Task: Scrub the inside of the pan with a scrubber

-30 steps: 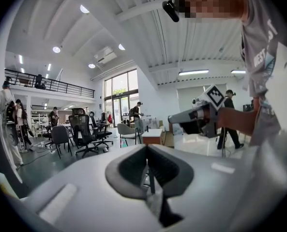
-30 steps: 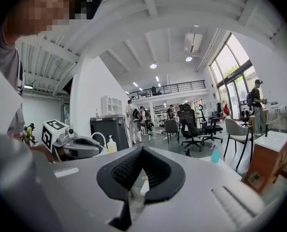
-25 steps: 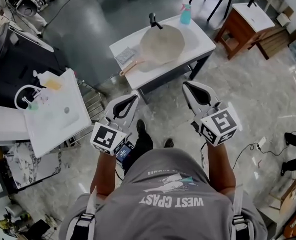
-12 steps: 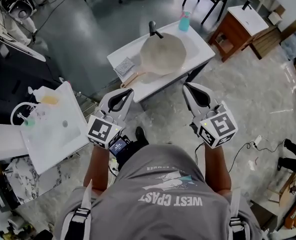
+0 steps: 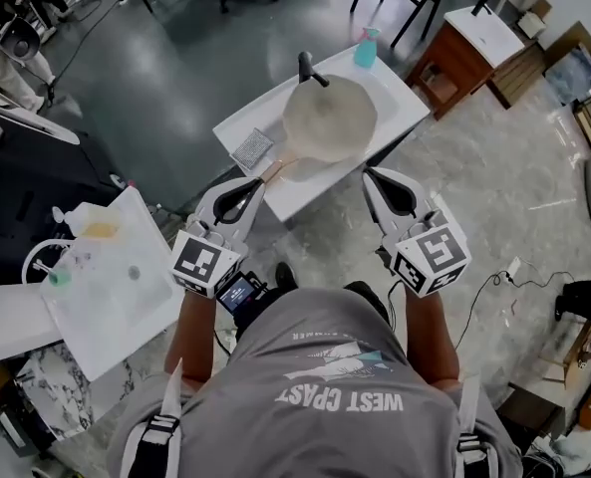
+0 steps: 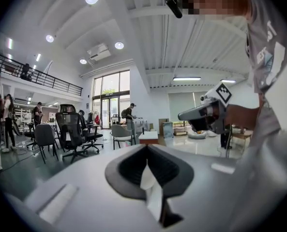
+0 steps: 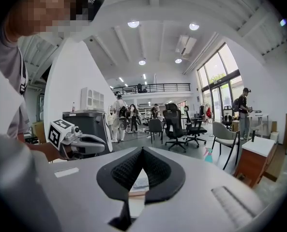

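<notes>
A pale round pan (image 5: 330, 118) with a wooden handle (image 5: 275, 172) lies on a white table (image 5: 395, 103) ahead of me. A grey square scrubber (image 5: 252, 148) rests on the table left of the pan. My left gripper (image 5: 261, 183) and right gripper (image 5: 370, 173) are held side by side at chest height, short of the table's near edge. Both are shut with nothing in them. In the left gripper view the jaws (image 6: 145, 148) meet at the tip, and so do those in the right gripper view (image 7: 142, 150). Each gripper view shows the open room, not the pan.
A dark faucet (image 5: 310, 67) and a teal spray bottle (image 5: 366, 48) stand at the table's far side. A wooden cabinet (image 5: 464, 58) is to the right, a white tray-like surface (image 5: 111, 267) to the left. Office chairs (image 6: 73, 129) and people stand farther off.
The table with the pan has come nearer and sits more centred as I step toward it. Both grippers stay shut and held in the same pose.
</notes>
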